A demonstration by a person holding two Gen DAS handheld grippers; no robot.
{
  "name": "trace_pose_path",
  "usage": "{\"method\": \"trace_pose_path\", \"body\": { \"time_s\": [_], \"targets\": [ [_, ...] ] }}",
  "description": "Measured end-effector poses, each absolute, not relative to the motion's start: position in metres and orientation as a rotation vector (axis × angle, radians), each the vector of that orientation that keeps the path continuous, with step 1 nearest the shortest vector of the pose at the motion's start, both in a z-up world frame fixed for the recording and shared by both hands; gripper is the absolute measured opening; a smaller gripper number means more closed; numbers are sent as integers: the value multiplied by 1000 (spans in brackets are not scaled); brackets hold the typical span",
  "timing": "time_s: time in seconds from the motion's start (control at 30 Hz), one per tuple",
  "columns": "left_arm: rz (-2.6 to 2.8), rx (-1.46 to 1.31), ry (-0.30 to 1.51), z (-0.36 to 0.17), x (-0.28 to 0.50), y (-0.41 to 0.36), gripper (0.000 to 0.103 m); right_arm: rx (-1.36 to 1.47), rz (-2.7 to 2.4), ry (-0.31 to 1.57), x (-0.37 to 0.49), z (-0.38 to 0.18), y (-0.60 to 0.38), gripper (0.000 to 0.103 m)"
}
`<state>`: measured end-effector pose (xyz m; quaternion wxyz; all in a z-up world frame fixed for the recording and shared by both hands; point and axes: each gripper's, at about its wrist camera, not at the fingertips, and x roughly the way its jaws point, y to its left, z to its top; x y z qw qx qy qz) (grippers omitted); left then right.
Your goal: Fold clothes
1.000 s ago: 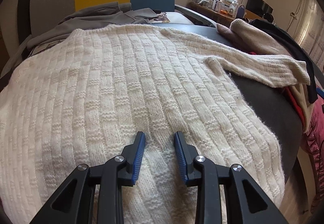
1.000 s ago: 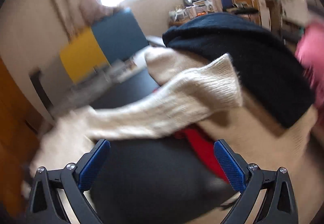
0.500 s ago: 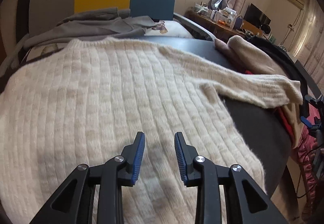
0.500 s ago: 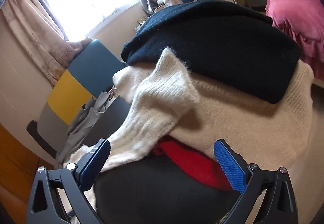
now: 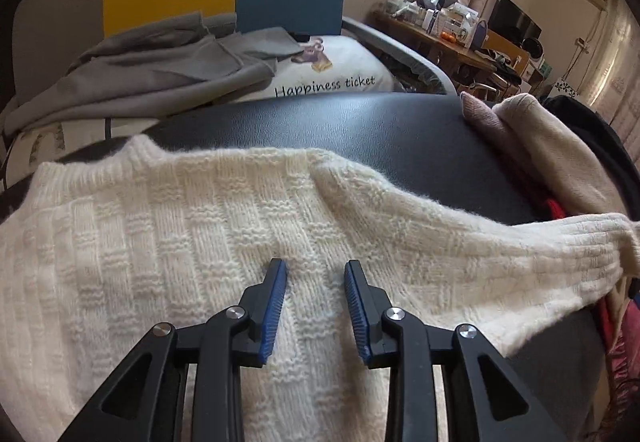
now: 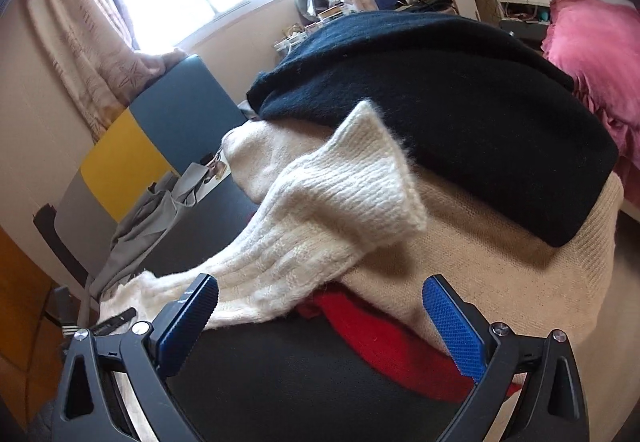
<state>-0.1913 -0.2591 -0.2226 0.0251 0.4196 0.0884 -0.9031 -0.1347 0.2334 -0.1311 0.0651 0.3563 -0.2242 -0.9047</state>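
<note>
Left gripper (image 5: 316, 306): jaws slightly parted, empty, over the sweater (image 5: 160, 262) body, spread flat on the dark table (image 5: 400, 134).
Right gripper (image 6: 320, 318): jaws wide apart, empty, the nearer one to the sleeve.
Sleeve (image 6: 332, 210): long axis runs rightward from the body; cuff ahead of the right fingers, draped on the clothes pile (image 6: 500, 242).
Black garment (image 6: 460, 102): atop pile, beyond.

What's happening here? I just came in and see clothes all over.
A person is folding clothes with two handheld grippers. A cream knit sweater lies spread on a dark surface. The left gripper hovers open over its body. The right gripper, wide open, faces the sleeve cuff, which is draped over a pile of other clothes. Nothing is gripped.
</note>
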Motion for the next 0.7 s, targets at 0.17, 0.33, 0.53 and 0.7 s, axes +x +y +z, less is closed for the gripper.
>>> {"method": "trace_pose_path", "body": {
  "time_s": [0.17,0.33,0.53,0.7],
  "targets": [
    [-2828,1264,322,-224,-187,-264,30,1039,-2801,-851,-137,-136,258,103],
    [-2842,1255,411,-224,-185,-271,30,1019,-2824,-972,-140,-143,266,103],
    [-2828,1254,341,-223,-186,-265,31,1015,-2861,-925,-150,-144,258,63],
    [-2830,1254,338,-223,-185,-264,31,1046,-2867,-881,-160,-143,253,63]
  ]
}}
